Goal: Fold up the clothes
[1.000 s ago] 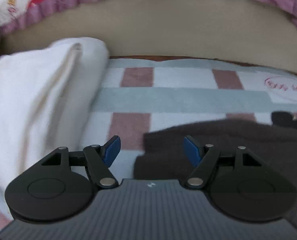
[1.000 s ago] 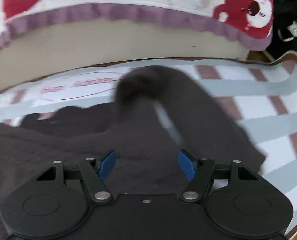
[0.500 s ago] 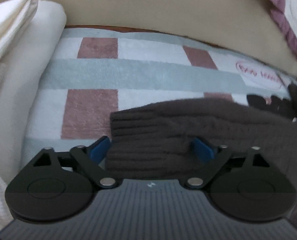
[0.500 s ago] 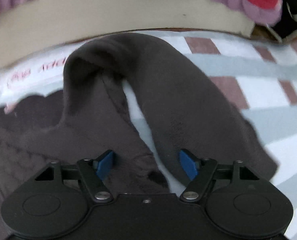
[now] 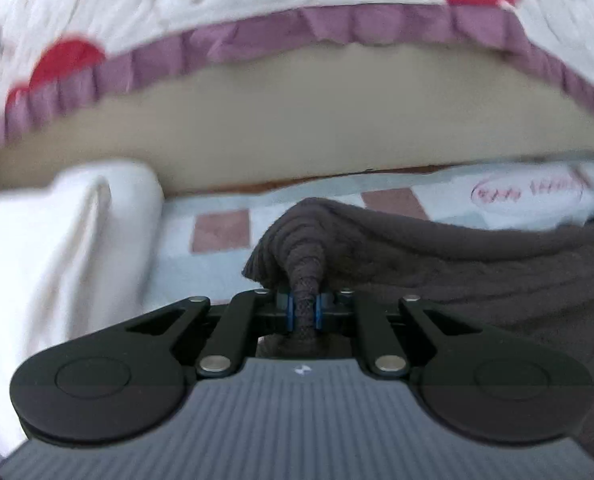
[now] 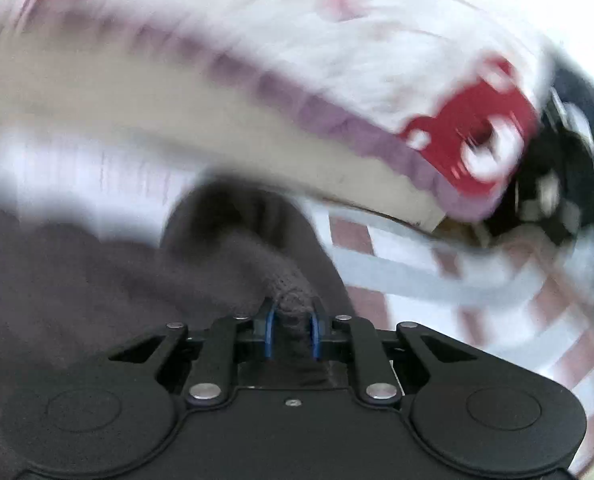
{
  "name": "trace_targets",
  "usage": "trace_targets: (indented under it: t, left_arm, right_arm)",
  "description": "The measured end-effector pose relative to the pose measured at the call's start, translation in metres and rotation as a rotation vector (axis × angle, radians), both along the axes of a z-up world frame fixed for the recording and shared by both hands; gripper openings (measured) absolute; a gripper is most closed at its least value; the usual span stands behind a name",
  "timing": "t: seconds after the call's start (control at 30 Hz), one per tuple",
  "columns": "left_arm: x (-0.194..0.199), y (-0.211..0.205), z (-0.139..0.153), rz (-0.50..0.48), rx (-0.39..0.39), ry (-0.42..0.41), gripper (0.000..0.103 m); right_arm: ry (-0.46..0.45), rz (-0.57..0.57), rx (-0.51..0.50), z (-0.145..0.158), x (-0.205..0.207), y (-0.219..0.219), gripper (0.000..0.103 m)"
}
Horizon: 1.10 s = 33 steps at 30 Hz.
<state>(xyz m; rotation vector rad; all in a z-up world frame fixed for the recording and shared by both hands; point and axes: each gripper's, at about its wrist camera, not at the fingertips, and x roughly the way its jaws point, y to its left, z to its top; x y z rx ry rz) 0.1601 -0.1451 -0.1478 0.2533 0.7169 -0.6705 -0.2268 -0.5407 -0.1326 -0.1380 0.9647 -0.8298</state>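
A dark brown knit sweater point(image 5: 477, 264) lies on a checked mat. In the left wrist view my left gripper point(image 5: 304, 312) is shut on a bunched fold of its ribbed hem, which rises a little off the mat. In the blurred right wrist view the jaws of my right gripper point(image 6: 292, 330) are closing, and the blue pads press a bunch of the same brown sweater point(image 6: 97, 272) between them. A sleeve point(image 6: 257, 220) humps up just beyond the fingers.
A folded white cloth point(image 5: 57, 260) lies to the left on the pink, grey and white checked mat point(image 5: 221, 232). Behind runs a beige bed edge point(image 5: 297, 128) under a white quilt point(image 5: 257, 36) with purple frill. Dark clothes point(image 6: 569, 160) pile at far right.
Both grippers went from wide open to closed on the brown sweater. The left one took the ribbed hem and lifted it slightly. The right view has rolled and blurred.
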Motion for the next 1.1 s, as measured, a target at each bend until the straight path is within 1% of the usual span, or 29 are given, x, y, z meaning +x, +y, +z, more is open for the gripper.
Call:
trace_targets:
  t: [0.03,0.13,0.2,0.27,0.33,0.37,0.43,0.5,0.53,0.57,0.6,0.63,0.67,0.7,0.73,0.77,0.8,0.87,0.9,0.97,1.0,1.03,1.07,1.1]
  left_arm:
    - [0.002,-0.002,-0.006,0.01,0.013,0.01,0.01]
    - [0.007,-0.011,-0.022,0.012,0.058,0.005,0.01]
    - [0.006,-0.015,-0.024,0.01,0.076,-0.041,0.009]
    - [0.006,-0.017,-0.011,0.012,0.059,-0.103,0.009]
    - [0.004,-0.019,0.007,0.019,0.025,-0.148,0.009]
    - [0.001,-0.02,0.014,0.025,0.019,-0.154,0.009]
    - [0.004,-0.027,0.01,0.012,0.04,-0.075,0.011]
    - [0.005,-0.032,-0.006,0.044,0.074,0.03,0.022]
    - [0.005,-0.033,-0.012,0.069,0.094,0.061,0.023]
    - [0.002,-0.034,-0.014,0.073,0.113,0.064,0.023]
    - [-0.002,-0.035,-0.008,0.066,0.119,0.039,0.024]
    - [-0.007,-0.037,-0.001,0.057,0.122,0.009,0.028]
    - [-0.013,-0.038,0.01,0.061,0.119,-0.024,0.04]
    - [-0.017,-0.039,0.023,0.062,0.093,-0.037,0.051]
    - [-0.022,-0.04,0.035,0.063,0.062,-0.046,0.052]
    - [-0.026,-0.042,0.048,0.055,0.009,-0.041,0.052]
    - [-0.031,-0.046,0.056,0.037,-0.032,-0.015,0.052]
    - [-0.039,-0.059,0.064,-0.016,-0.1,0.051,0.052]
    - [-0.045,-0.071,0.059,-0.038,-0.106,0.091,0.051]
    - [-0.058,-0.095,0.046,-0.076,-0.109,0.169,0.048]
    - [-0.065,-0.107,0.04,-0.095,-0.11,0.207,0.046]
    - [-0.074,-0.122,0.035,-0.126,-0.109,0.238,0.042]
    - [-0.084,-0.138,0.03,-0.16,-0.106,0.267,0.037]
    - [-0.094,-0.154,0.025,-0.194,-0.104,0.297,0.037]
  right_arm:
    - [0.037,-0.005,0.002,-0.012,0.002,0.002,0.019]
    - [0.064,-0.067,0.127,-0.05,0.003,-0.008,0.019]
    - [0.017,-0.123,0.184,-0.06,0.001,-0.016,0.02]
    - [-0.058,-0.179,0.212,-0.055,-0.003,-0.023,0.02]
    - [-0.163,-0.215,0.212,-0.035,-0.01,-0.028,0.02]
    - [-0.223,-0.224,0.215,-0.024,-0.014,-0.029,0.02]
    - [-0.314,-0.238,0.243,-0.005,-0.022,-0.034,0.02]
    - [-0.257,-0.22,0.304,-0.008,-0.017,-0.039,0.022]
    - [-0.173,-0.226,0.304,-0.015,-0.01,-0.039,0.029]
    - [-0.089,-0.233,0.304,-0.021,-0.002,-0.038,0.033]
    - [-0.005,-0.239,0.304,-0.028,0.006,-0.037,0.04]
    - [0.063,-0.239,0.297,-0.032,0.013,-0.035,0.042]
    - [0.055,-0.213,0.259,-0.025,0.019,-0.027,0.043]
    - [0.042,-0.186,0.226,-0.017,0.024,-0.019,0.044]
    - [0.008,-0.155,0.223,-0.007,0.029,-0.015,0.048]
    - [-0.041,-0.133,0.241,0.002,0.032,-0.015,0.051]
    - [-0.108,-0.126,0.285,0.012,0.036,-0.017,0.055]
    - [-0.27,-0.151,0.456,0.022,0.044,-0.027,0.056]
    - [-0.352,-0.164,0.541,0.026,0.048,-0.032,0.058]
    - [-0.515,-0.187,0.711,0.036,0.056,-0.042,0.07]
    - [-0.583,-0.203,0.779,0.039,0.061,-0.047,0.077]
    - [-0.581,-0.242,0.765,0.033,0.068,-0.055,0.081]
    - [-0.571,-0.296,0.74,0.024,0.073,-0.063,0.081]
    - [-0.563,-0.361,0.716,0.013,0.075,-0.074,0.081]
